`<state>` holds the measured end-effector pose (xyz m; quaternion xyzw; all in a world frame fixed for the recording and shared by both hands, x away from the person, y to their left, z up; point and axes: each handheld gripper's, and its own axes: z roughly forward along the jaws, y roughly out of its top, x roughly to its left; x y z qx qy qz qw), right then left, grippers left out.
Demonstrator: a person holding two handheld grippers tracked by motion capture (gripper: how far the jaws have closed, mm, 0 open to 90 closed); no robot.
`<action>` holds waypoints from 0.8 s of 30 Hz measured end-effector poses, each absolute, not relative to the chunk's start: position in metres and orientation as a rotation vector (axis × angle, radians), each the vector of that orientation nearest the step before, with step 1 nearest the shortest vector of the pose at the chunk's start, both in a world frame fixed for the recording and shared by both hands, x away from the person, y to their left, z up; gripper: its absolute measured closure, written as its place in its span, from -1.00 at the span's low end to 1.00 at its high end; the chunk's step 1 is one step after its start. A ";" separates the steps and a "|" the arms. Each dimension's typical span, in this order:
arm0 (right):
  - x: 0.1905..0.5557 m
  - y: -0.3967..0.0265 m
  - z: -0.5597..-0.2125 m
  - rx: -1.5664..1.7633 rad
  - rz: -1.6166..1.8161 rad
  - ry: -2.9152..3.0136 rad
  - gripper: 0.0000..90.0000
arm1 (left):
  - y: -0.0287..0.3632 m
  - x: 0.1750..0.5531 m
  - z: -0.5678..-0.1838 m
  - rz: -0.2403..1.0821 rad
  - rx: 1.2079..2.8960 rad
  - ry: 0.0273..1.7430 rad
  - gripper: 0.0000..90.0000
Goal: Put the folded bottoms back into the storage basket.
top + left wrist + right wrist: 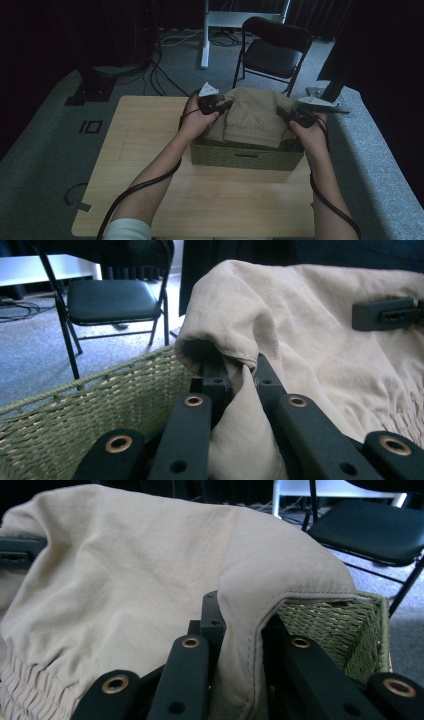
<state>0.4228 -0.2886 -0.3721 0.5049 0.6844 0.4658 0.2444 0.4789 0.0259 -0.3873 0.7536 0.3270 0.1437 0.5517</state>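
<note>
left gripper (243, 374): jaws closed on a fold of the beige garment (320, 335); cloth is pinched between both black jaws, seen close in the left gripper view.
right gripper (240, 612): jaws closed on a stitched edge of the same garment, cloth bunched between them in the right gripper view.
hands: left gripper (216, 103) is held at the garment's left side, right gripper (298, 116) at its right side, in the high view; a cable trails back from each along the forearms.
garment: beige (253, 114), with a gathered elastic band toward the near edge; held up between the two grippers, draped over and partly inside the basket.
basket: green woven (245, 156), rectangular, sat on the table toward its far right; its rim is seen just beside each gripper.
table: light wood (145, 145), basket carried on it.
background: black folding chair (272, 50) stood on the grey floor beyond the table.
</note>
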 end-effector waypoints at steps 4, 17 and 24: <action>0.436 -0.288 -0.382 1.405 1.256 1.873 0.78 | 0.024 0.488 -0.401 0.350 1.797 0.798 0.84; 0.473 -0.287 -0.420 1.454 1.175 1.906 0.78 | 0.016 0.507 -0.439 0.327 1.809 0.908 0.84; 0.487 -0.284 -0.440 1.492 1.118 1.944 0.78 | 0.015 0.513 -0.451 0.333 1.846 0.938 0.84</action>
